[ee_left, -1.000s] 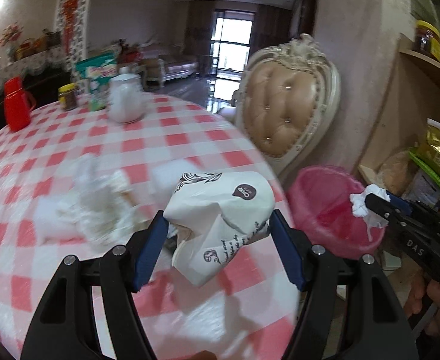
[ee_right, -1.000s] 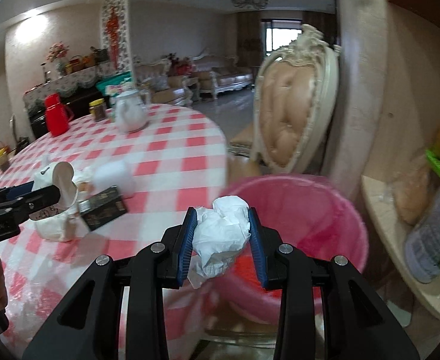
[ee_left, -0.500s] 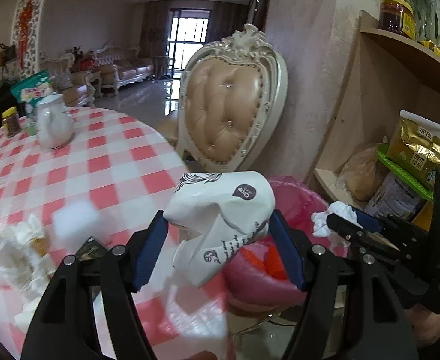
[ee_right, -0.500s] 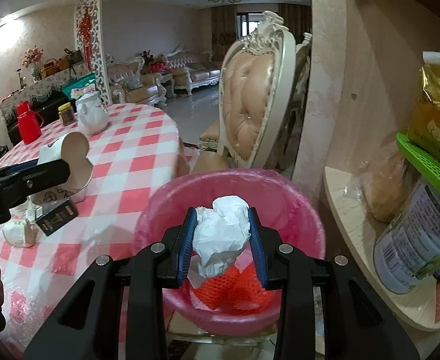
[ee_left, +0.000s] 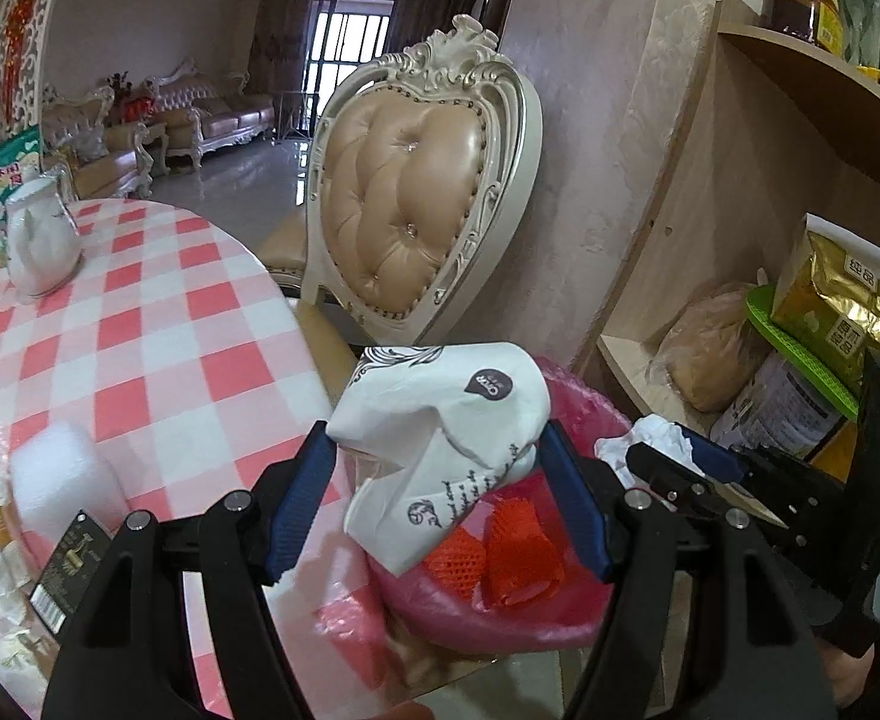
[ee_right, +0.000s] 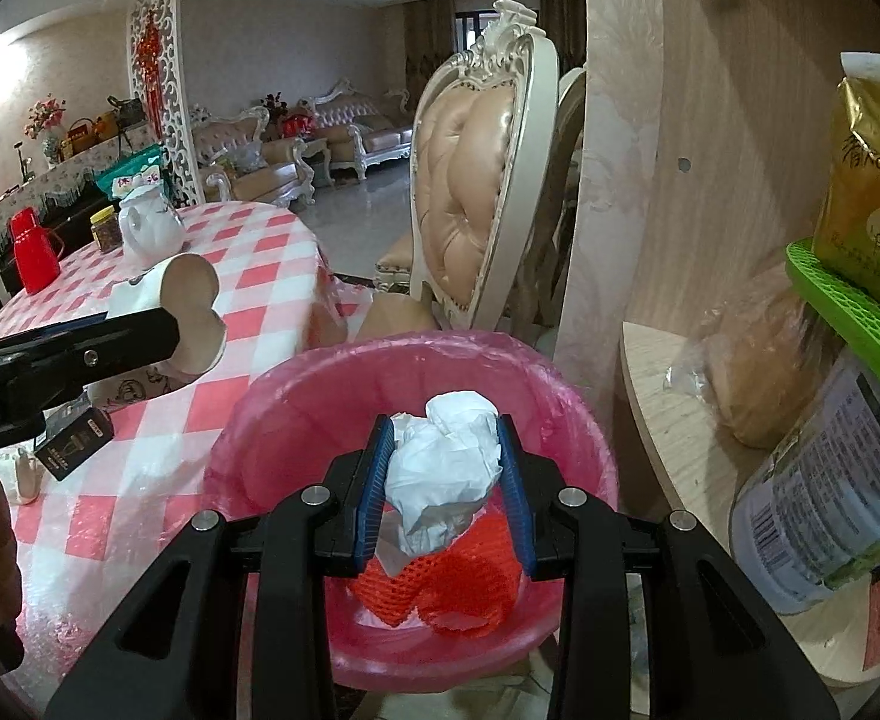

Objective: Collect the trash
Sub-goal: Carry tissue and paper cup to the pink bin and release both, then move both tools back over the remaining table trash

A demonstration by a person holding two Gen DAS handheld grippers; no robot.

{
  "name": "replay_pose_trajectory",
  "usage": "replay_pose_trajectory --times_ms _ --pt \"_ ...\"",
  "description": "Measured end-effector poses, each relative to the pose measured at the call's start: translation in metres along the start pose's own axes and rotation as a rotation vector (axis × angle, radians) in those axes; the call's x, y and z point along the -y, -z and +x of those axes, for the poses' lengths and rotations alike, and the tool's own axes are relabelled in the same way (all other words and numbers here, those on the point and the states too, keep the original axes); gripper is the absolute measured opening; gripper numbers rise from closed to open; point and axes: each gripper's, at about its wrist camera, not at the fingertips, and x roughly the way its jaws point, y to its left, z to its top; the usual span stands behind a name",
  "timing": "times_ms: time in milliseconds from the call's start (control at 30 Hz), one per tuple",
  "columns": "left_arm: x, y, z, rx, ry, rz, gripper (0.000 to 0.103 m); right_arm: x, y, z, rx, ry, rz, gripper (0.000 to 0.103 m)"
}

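Observation:
My left gripper [ee_left: 437, 501] is shut on a crushed white paper cup [ee_left: 440, 420] with dark print, held at the near rim of a pink-lined bin [ee_left: 584, 402]. My right gripper [ee_right: 445, 489] is shut on a crumpled white tissue [ee_right: 443, 468], hanging over the open pink bin [ee_right: 272, 414]. Orange foam netting [ee_right: 440, 591] lies at the bin's bottom. From the right wrist view the left gripper [ee_right: 158, 333] and its crushed cup [ee_right: 191, 312] show over the table edge at left. The right gripper [ee_left: 650, 456] with its tissue [ee_left: 644, 438] appears at right in the left wrist view.
A round table with a red-and-white checked cloth [ee_left: 140, 330] holds a white foam block [ee_left: 62, 474], a small black box [ee_left: 71, 561], tissue scraps and a white teapot [ee_left: 38, 246]. A tufted chair [ee_left: 416, 204] stands behind the bin. Wooden shelves [ee_right: 662, 396] with packaged food stand at right.
Both grippers swung right, off the table toward the bin. The left one with its cup now reaches the bin's rim; the right one with its tissue moved over the bin's opening.

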Motion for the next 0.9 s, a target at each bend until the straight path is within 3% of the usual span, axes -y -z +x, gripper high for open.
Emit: replay_pose_trajectory --times_ms 167,233,267,400,600,667,900 --pt "0.001 -0.005 0.012 -0.01 0.033 -0.012 0.069 0.005 -0.003 0.004 -0.001 0.008 0.004 0.035" --pt "0.002 -0.007 0.016 -0.017 0.053 -0.02 0.076 0.006 -0.005 0.005 -0.004 0.014 0.005 0.036" --pt "0.001 -0.007 0.019 -0.019 0.06 -0.024 0.081 0.007 -0.005 0.006 -0.006 0.016 0.005 0.037" --pt "0.001 -0.008 0.025 -0.028 0.074 -0.039 0.082 0.012 -0.004 0.008 -0.014 0.022 0.015 0.05" --pt "-0.008 -0.005 0.021 -0.024 0.063 -0.06 0.082 0.012 -0.002 0.011 -0.023 0.018 0.017 0.051" --pt "-0.014 -0.003 0.015 -0.019 0.049 -0.069 0.082 0.011 -0.002 0.01 -0.02 0.016 0.02 0.059" --pt "-0.035 0.008 -0.014 0.015 -0.012 -0.097 0.082 0.003 -0.003 -0.004 0.013 -0.033 0.048 0.07"
